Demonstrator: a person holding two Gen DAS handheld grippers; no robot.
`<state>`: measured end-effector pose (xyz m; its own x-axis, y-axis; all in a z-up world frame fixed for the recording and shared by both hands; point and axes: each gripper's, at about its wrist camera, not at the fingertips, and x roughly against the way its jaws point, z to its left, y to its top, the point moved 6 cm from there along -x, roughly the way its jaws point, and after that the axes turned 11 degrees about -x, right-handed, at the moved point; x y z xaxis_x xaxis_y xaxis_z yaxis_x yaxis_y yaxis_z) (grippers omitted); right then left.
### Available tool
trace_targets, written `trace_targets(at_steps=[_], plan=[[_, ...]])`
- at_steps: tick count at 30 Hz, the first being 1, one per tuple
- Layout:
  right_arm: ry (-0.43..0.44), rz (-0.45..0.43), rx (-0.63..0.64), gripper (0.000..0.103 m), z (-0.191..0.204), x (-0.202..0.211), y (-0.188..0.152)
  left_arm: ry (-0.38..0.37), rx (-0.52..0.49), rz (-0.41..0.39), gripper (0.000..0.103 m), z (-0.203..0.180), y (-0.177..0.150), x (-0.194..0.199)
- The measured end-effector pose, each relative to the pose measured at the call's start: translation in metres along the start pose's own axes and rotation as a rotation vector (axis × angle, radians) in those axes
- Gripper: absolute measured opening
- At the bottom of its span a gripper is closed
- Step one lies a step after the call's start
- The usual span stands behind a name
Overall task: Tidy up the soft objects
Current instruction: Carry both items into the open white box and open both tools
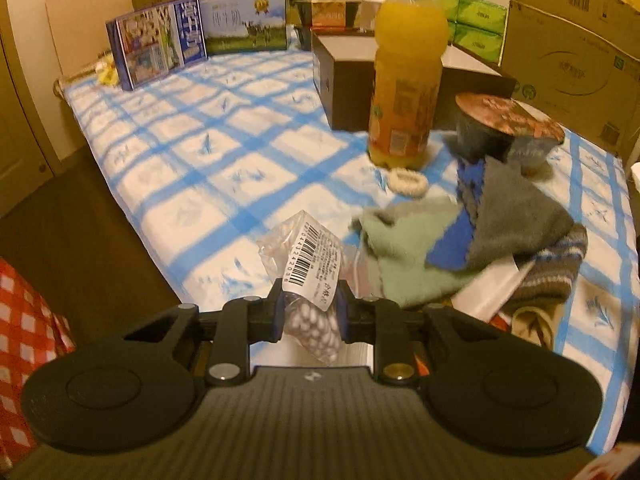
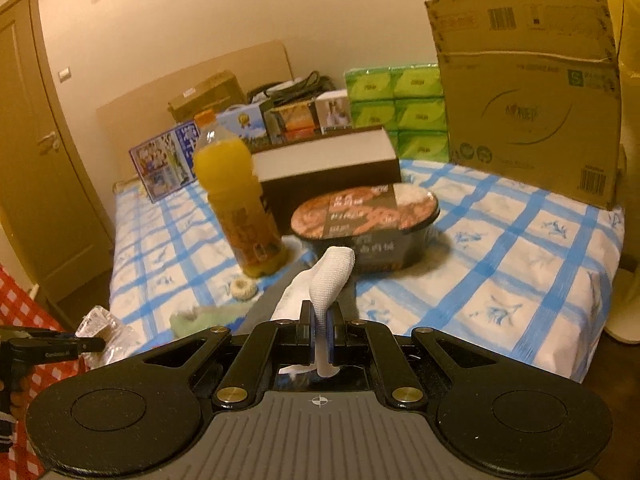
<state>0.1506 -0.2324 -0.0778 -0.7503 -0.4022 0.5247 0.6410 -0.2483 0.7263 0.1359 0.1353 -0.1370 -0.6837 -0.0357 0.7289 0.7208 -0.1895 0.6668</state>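
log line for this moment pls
left gripper shut on clear bag of white pellets | right gripper shut on white sock

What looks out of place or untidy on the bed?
The cloths lie in a loose, overlapping heap near the bed's front edge, partly over a striped knit piece. Nothing looks spilled: the juice bottle stands upright and the noodle bowl is sealed.

Both wrist views look obliquely down, close over the bed [image 1: 224, 152]; both share the juice bottle [image 1: 408, 80] and noodle bowl [image 2: 366, 216].
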Motion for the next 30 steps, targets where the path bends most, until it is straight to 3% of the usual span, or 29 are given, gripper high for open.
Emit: trace_targets(at_steps=[8, 16, 24, 30], plan=[[0.036, 0.016, 0.023, 0.006, -0.015, -0.033, 0.043, 0.025, 0.003, -0.057, 0.022, 0.023, 0.048, -0.004], [0.115, -0.011, 0.008, 0.006, -0.017, -0.093, 0.123, 0.032, -0.009, -0.125, 0.022, 0.063, 0.128, -0.026], [0.13, -0.057, 0.063, 0.006, -0.011, -0.154, 0.2, -0.026, -0.083, -0.201, 0.022, 0.069, 0.225, -0.071], [0.101, -0.043, 0.085, 0.006, -0.016, -0.214, 0.236, -0.075, -0.119, -0.222, 0.022, 0.068, 0.286, -0.121]])
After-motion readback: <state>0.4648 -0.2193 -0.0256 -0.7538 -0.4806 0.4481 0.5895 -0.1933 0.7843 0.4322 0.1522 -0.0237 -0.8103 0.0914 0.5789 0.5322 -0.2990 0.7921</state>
